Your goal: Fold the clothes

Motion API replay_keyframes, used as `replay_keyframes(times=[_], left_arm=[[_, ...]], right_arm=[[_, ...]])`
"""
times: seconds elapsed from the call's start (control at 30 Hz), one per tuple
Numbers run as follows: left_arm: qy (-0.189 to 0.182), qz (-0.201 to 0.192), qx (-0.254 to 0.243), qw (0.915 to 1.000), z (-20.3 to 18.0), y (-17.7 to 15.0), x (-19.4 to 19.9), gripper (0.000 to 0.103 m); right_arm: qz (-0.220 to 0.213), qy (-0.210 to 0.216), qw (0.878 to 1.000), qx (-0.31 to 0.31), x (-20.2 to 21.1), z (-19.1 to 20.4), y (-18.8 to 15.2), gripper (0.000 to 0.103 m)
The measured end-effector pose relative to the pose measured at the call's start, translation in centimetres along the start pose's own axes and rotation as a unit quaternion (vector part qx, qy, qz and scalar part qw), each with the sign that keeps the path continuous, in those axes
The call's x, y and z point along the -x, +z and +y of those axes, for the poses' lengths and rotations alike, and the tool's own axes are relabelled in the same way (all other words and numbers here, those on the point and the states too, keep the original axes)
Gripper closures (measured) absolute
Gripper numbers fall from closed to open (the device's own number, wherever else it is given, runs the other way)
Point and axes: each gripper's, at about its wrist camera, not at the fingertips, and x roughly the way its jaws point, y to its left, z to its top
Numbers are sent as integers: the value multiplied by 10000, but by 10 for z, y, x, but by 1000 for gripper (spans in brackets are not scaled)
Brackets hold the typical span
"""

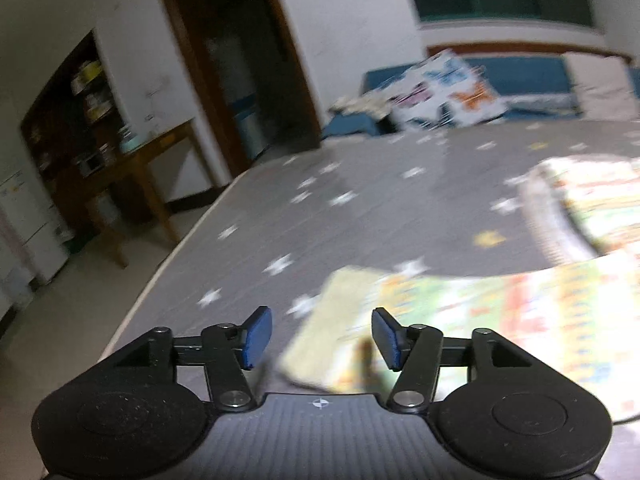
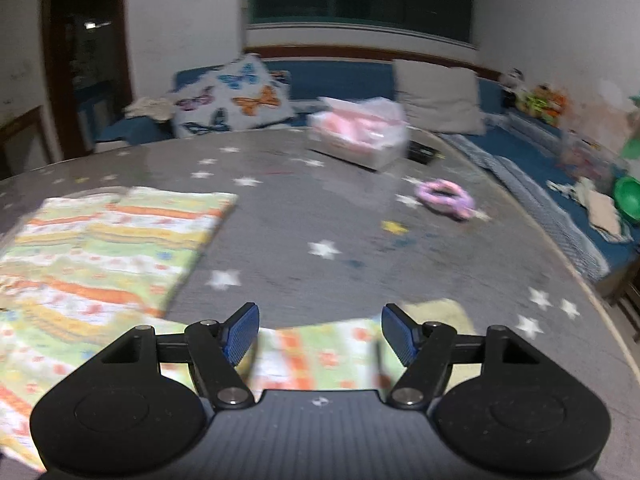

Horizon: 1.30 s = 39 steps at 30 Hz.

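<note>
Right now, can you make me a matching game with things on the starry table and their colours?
Things:
1. butterfly pillow
2. ring toy
3. gripper pads
4. striped cloth

Colours:
A. dark blue
B. green, orange and yellow stripes
C. purple and pink
D. white with orange and blue shapes

Pairs: 1-D, 2-C, 3-A, 4-B
</note>
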Motion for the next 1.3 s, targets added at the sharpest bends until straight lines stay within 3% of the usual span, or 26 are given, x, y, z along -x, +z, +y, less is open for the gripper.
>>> replay_keyframes(times=[0.13, 0.27, 0.4, 0.63, 0.87, 1.0, 1.17, 1.3], left_arm=[[-707, -367, -273, 9965, -32, 11, 32, 39], [-1412, -586, -590, 9865, -73, 20, 54, 34], [-1822, -656, -985, 9761, -113, 16, 62, 34], [-1891, -726, -1736, 9638, -155, -12, 69, 33], [-1815, -1037, -2237, 9520, -151, -42, 80, 30], [-1859, -1009, -2134, 9538, -143, -37, 83, 30], [-1942, -1039, -1646, 9615, -144, -10, 81, 31], [-2204, -961, -1526, 9586, -166, 3, 73, 33]], right_arm=[[-76, 519, 9980, 367, 11, 38, 5, 33], [-113, 1061, 9911, 791, 21, 82, 4, 33], [-116, 1563, 9812, 1128, 30, 122, 0, 33], [-117, 2080, 9650, 1596, 42, 172, -16, 33], [103, 2177, 9521, 2146, 43, 200, -47, 33], [130, 2176, 9481, 2315, 51, 199, -56, 32], [67, 2137, 9529, 2150, 55, 195, -51, 33], [264, 2181, 9527, 2099, 53, 192, -56, 33]])
